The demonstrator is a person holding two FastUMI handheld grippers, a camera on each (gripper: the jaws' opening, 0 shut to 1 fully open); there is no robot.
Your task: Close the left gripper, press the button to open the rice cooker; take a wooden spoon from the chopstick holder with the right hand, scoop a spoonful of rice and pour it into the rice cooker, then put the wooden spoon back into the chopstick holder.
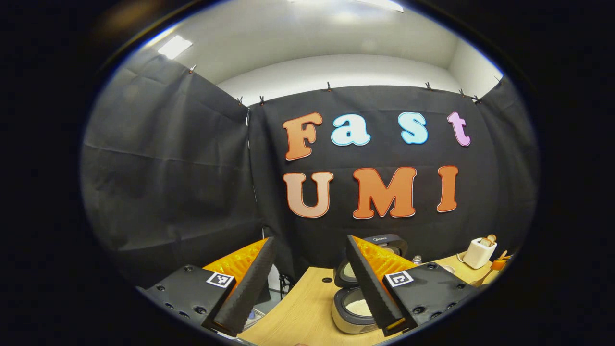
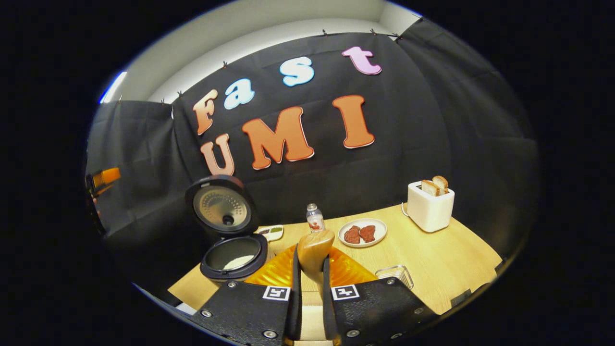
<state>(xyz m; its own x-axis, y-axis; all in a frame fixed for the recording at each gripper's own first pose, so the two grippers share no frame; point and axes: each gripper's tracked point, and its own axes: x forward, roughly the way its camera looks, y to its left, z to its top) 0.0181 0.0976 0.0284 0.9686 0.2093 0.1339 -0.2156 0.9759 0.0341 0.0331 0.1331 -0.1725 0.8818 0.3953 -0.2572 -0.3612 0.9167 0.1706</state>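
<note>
Right gripper (image 2: 310, 281) — fingers pressed in on the wooden spoon (image 2: 314, 253), gripping it low on the neck so the bowl stands up clear above the tips. The bowl looks bare; no rice visible on it from this side, though its inner face may be turned away, so I cannot say for sure.

Rice cooker (image 2: 234, 257) sits at the near-left corner of the table (image 2: 447, 262), lid (image 2: 222, 207) swung up and standing nearly vertical — the pot mouth is open to a pour from above. A pale layer lies in the bottom of the pot, likely rice.

Left gripper (image 1: 307, 281) — fingers wide apart, holding nothing, raised above the table edge with the open cooker (image 1: 353, 310) seen below its right finger. It seems kept back to leave the right hand room.

A clear container (image 2: 395, 275) sits just beside the right gripper. Toaster (image 2: 429, 205), a plate of meat (image 2: 362, 232) and a small bottle (image 2: 314, 218) stand farther back, well away from the cooker.

Chopstick holder: I cannot pick it out with confidence.

Judgement: button step done; the spoon is in hand, mid-task.
</note>
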